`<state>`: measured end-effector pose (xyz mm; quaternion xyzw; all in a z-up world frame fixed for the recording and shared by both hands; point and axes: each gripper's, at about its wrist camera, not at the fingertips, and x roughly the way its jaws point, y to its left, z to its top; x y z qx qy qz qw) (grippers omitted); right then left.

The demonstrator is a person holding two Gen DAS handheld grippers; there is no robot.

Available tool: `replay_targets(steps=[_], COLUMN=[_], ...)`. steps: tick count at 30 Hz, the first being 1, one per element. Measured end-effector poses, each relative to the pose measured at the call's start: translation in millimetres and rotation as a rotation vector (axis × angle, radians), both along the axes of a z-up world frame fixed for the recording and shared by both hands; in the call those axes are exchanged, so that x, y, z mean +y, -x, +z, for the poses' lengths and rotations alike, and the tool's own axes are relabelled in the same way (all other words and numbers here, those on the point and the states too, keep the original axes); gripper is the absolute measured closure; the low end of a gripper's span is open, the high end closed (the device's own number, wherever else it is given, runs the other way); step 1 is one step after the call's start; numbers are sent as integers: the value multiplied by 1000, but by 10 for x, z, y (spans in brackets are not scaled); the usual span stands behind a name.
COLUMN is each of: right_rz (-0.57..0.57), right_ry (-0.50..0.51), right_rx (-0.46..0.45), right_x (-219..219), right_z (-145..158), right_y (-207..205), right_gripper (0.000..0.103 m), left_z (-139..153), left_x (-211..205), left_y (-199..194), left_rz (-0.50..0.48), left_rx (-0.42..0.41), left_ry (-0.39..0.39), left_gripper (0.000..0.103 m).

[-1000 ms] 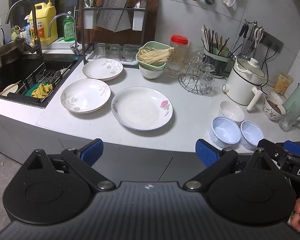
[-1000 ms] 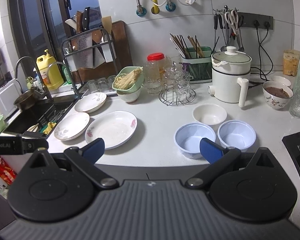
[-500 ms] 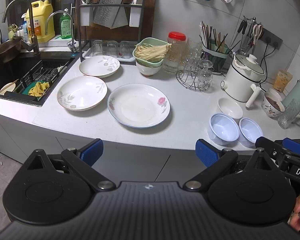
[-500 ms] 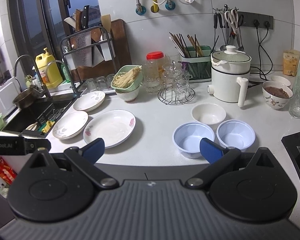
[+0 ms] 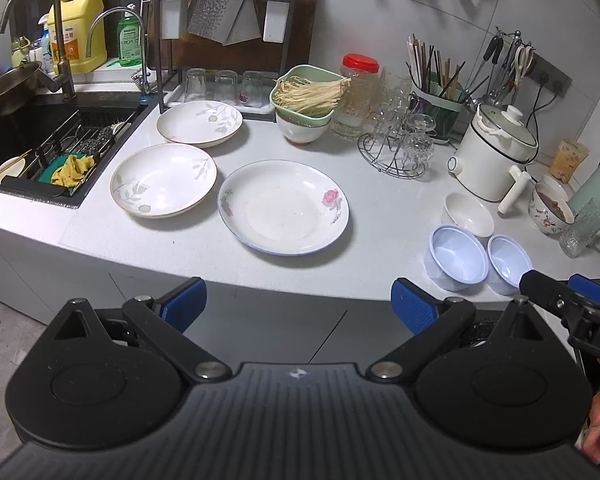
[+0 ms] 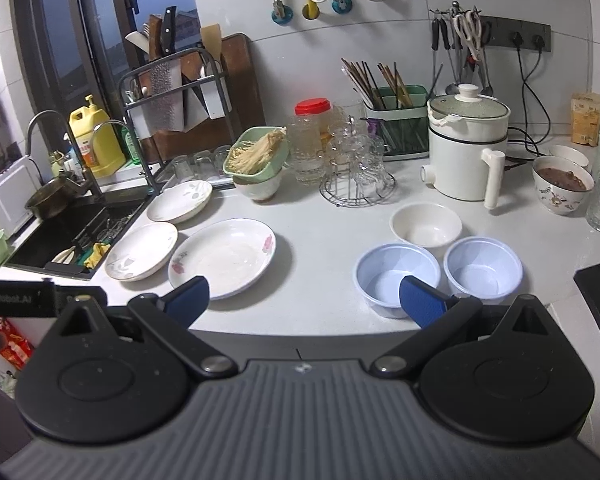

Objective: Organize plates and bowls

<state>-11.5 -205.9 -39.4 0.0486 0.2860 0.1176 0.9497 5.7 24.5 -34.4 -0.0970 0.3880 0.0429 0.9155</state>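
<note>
While both my claws, left gripper (image 5: 298,304) and right gripper (image 6: 304,298), hover spread and empty, nothing's stacked. Large round white rose-print plate (image 5: 283,207) at twelve o'clock; pale-blue plastic bowl (image 6: 397,279) at one. Next: approach, pinch a rim.

Left gripper (image 5: 298,306) raised and tipped down since a second ago: rose plate (image 5: 283,207) and counter (image 5: 380,216) sit higher in its view. Right gripper (image 6: 304,298) edged forward; blue bowl (image 6: 396,276) nearer its right fingertip (image 6: 418,300).
</note>
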Motion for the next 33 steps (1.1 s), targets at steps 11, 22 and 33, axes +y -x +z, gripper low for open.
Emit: replay_targets(steps=[11, 22, 33], right_rz=[9, 38, 85], right_ry=[-5, -24, 15], right_rx=[42, 78, 117], right_x=[272, 760, 1374], right_z=[-56, -147, -249], right_y=[-306, -766, -1235], right_gripper=[0, 0, 2], left_z=[-75, -244, -311], left_x=[348, 918, 1732], left_y=[-464, -1067, -1567], left_rz=[-9, -37, -67], left_rx=[39, 87, 90], left_ry=[14, 18, -15], left_gripper=[3, 3, 3])
